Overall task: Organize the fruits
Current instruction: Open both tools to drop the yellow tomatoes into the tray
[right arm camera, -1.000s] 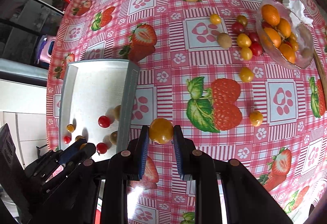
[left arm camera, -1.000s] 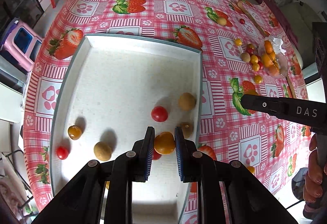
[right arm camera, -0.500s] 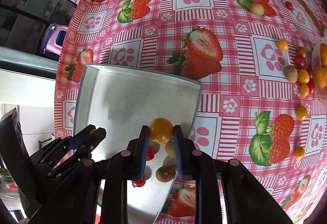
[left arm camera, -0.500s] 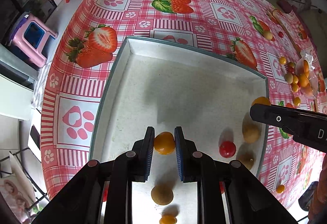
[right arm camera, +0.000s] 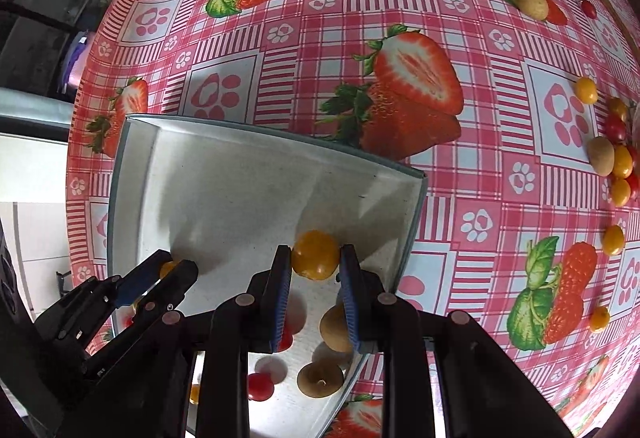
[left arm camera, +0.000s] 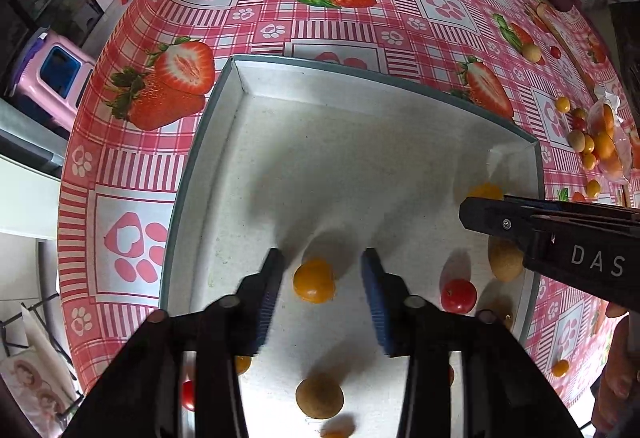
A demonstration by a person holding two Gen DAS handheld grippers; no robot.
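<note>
Left wrist fisheye looked steeply down, close over the white tray (left arm camera: 360, 166), right wrist fisheye looked down from the tray's near right corner across the tabletop (right arm camera: 480, 198), both views shared the tray (right arm camera: 224, 190), each showed the other hand-held gripper.

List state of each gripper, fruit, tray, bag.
left gripper: open, orange fruit loose between fingers
right gripper: shut on yellow fruit, over tray
tray: holds several fruits
plastic bag: open, oranges inside
</note>
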